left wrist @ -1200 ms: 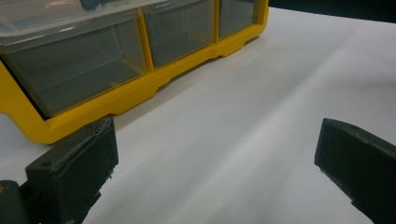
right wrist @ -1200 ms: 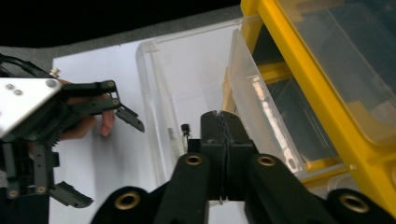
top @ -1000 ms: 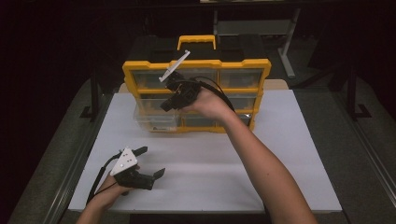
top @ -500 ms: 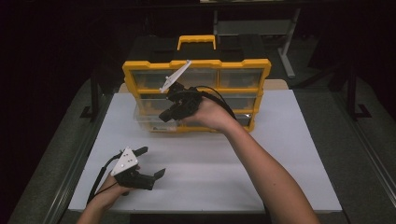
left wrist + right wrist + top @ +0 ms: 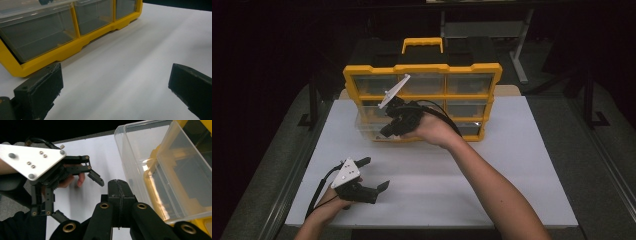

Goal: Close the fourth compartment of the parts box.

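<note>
A yellow organizer (image 5: 472,70) with clear drawers and a yellow handle stands at the back of the white sheet. One clear drawer (image 5: 367,122) at its lower left sticks out from the frame. My right gripper (image 5: 388,132) hangs in front of that drawer, its jaws shut with nothing between them. In the right gripper view the shut right gripper (image 5: 117,185) sits just left of the empty drawer (image 5: 150,165). My left gripper (image 5: 376,173) rests open near the front left of the sheet, holding nothing. In the left gripper view its fingers (image 5: 40,92) stand wide apart before the organizer (image 5: 70,51).
A white sheet (image 5: 512,175) covers the grey table, with bare room at the right and front. A cable (image 5: 319,192) trails from the left gripper. Dark table legs and a floor lie behind the organizer.
My right gripper has come down and toward the left in front of the organizer, its jaws still shut. The left gripper has stayed where it was.
</note>
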The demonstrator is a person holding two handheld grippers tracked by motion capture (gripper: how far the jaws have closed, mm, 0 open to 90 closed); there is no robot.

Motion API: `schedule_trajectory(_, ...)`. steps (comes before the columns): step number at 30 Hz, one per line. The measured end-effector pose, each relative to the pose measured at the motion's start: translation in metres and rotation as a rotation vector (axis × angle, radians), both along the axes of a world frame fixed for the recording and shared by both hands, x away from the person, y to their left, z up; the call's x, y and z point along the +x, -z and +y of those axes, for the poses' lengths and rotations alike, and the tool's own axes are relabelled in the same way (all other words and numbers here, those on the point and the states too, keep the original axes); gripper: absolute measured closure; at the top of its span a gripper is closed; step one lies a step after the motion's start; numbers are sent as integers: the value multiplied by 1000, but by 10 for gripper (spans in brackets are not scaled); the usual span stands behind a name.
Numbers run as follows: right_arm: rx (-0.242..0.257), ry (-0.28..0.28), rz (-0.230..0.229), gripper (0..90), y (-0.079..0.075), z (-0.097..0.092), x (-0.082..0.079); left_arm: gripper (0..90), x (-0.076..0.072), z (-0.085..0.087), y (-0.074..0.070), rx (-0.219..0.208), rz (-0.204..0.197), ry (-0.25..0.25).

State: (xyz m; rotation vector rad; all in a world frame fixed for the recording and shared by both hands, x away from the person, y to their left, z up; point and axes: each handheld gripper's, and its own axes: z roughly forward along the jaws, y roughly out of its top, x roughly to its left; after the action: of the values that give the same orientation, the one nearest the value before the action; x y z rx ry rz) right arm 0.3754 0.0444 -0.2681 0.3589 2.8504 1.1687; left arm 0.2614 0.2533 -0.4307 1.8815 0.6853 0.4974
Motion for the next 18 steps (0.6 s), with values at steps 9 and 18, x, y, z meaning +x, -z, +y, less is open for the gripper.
schedule_trajectory(9, -7, 15, -30, 891, 1, 2, 3, 0, 0, 0, 0, -1, -3, 0)
schedule_trajectory(18, 5, 28, -23, 891, 1, 3, 10, 0, 1, 0, 0, -2, -6, 3)
